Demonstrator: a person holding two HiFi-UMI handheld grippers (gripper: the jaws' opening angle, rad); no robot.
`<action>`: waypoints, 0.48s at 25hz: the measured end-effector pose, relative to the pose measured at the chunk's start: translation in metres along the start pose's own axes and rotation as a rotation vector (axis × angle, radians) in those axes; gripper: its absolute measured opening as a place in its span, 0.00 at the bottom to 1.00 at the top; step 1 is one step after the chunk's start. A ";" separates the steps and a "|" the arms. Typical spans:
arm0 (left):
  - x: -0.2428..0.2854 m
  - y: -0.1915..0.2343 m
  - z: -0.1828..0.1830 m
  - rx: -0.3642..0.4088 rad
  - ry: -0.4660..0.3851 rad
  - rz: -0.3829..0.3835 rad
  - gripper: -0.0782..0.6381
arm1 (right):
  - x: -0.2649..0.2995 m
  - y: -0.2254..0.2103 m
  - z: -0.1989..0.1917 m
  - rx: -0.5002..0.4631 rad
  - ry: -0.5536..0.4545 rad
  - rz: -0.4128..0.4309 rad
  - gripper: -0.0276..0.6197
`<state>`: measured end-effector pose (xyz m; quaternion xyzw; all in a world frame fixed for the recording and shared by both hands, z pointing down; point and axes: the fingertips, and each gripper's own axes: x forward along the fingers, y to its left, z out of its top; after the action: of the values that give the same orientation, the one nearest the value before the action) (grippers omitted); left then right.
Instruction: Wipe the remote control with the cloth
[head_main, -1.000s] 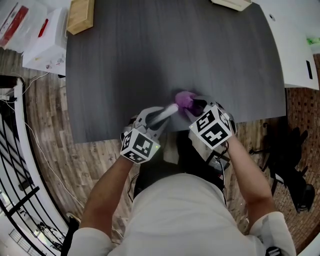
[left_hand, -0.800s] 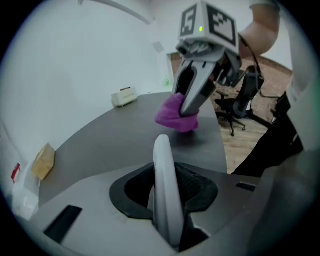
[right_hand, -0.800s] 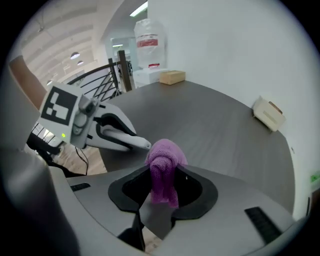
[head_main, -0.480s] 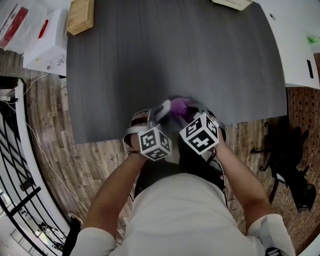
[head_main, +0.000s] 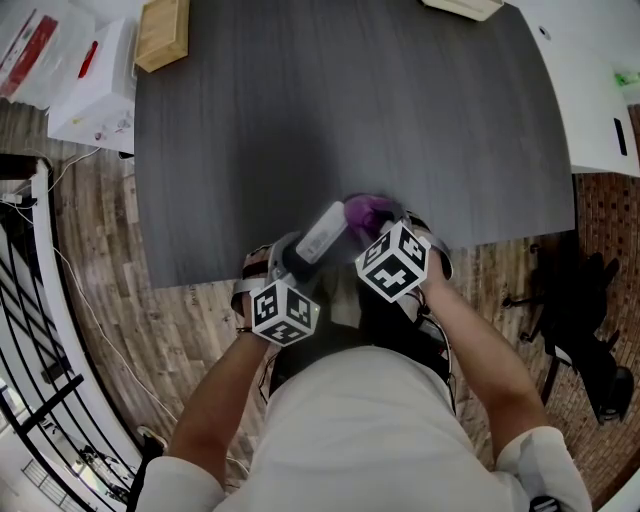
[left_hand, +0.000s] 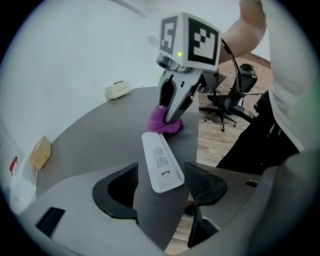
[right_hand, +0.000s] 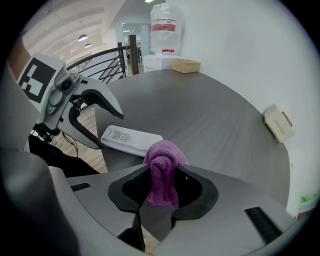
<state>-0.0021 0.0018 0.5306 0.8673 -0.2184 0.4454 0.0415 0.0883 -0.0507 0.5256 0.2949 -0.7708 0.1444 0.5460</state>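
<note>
Cloth (right_hand: 163, 154), pinched tight in right hand-held gripper (right_hand: 161, 192)

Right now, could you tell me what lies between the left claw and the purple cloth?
The slim white plastic remote control, in the left gripper view; the left claw has just been opening around its near end.

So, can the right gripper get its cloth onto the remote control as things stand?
Probably yes: the right gripper is shut on the cloth, beside the remote control; the left gripper's jaws have just opened around its end, leaving its face bare.
</note>
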 end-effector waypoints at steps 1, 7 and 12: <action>-0.001 -0.002 -0.008 -0.028 0.017 -0.015 0.48 | 0.001 -0.002 0.002 -0.012 0.003 -0.007 0.24; 0.005 -0.023 -0.027 -0.102 0.074 -0.080 0.48 | 0.013 -0.010 0.026 -0.107 0.011 -0.053 0.24; 0.012 -0.020 -0.021 -0.087 0.070 -0.014 0.48 | 0.012 -0.012 0.033 -0.174 0.021 -0.063 0.24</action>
<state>-0.0035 0.0213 0.5554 0.8499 -0.2302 0.4654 0.0900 0.0680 -0.0817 0.5242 0.2688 -0.7651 0.0627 0.5818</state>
